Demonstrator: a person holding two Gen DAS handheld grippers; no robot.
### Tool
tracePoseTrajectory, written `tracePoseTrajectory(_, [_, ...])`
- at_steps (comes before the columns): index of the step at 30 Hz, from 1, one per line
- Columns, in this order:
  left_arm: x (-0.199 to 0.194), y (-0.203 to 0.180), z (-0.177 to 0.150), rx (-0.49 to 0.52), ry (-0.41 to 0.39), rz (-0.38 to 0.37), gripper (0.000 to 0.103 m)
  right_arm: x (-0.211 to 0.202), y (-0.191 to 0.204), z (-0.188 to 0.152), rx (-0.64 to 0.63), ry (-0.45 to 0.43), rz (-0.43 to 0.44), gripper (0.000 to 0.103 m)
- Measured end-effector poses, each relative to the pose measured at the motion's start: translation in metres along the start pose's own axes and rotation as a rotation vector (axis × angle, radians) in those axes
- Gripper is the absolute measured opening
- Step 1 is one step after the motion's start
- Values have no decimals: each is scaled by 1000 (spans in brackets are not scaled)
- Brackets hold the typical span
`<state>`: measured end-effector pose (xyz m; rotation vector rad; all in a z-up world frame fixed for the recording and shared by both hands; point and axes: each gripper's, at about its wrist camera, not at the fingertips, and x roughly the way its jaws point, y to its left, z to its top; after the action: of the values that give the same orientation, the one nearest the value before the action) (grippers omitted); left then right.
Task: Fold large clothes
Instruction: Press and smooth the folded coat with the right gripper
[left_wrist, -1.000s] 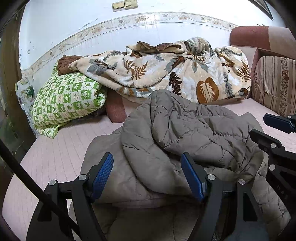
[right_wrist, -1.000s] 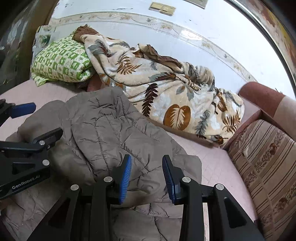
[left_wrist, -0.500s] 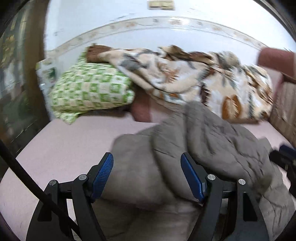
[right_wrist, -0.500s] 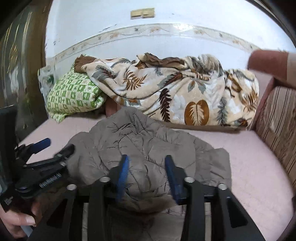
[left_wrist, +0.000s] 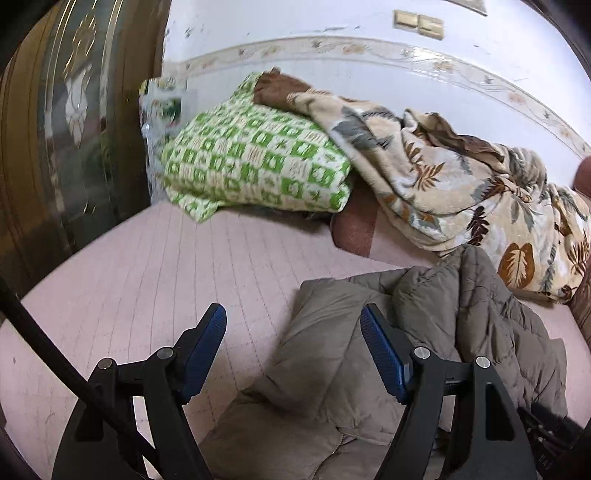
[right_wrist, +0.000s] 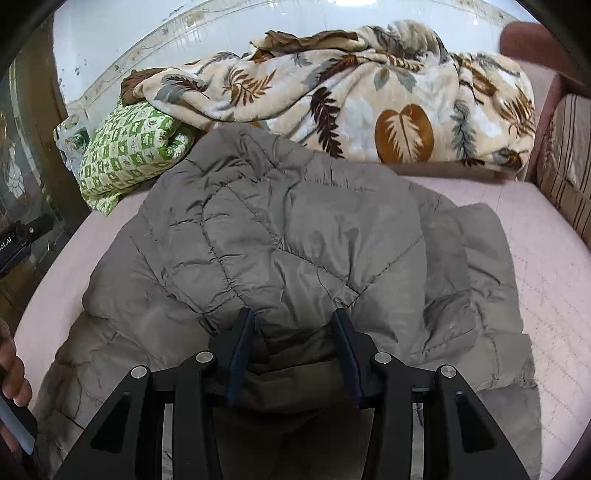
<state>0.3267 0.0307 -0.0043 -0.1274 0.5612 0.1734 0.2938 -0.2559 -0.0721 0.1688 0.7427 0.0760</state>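
Jacket (right_wrist: 280, 236), grey and quilted, lies bunched on the pink bed (left_wrist: 155, 266) toward its near edge, partly folded over itself. Right gripper (right_wrist: 293, 332) has a fold of the jacket between its jaws, which stand partly apart; whether the pads press on the cloth cannot be told. Left gripper (left_wrist: 293, 332) is wide open and holds nothing (it hangs over the jacket's left margin). Leaf-print blanket (right_wrist: 369, 96) and green checked pillow (left_wrist: 255, 162) lie along the bed's far edge.
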Motion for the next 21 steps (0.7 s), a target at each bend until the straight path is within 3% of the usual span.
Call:
tracePoseTrajectory(13, [35,24,-4,-35,153,101,74,8,1,-6,-6,28,-12,49])
tracePoseTrajectory(21, [50,16,-15,18,247,97,74,10,5,-5,-34,30,-32,49])
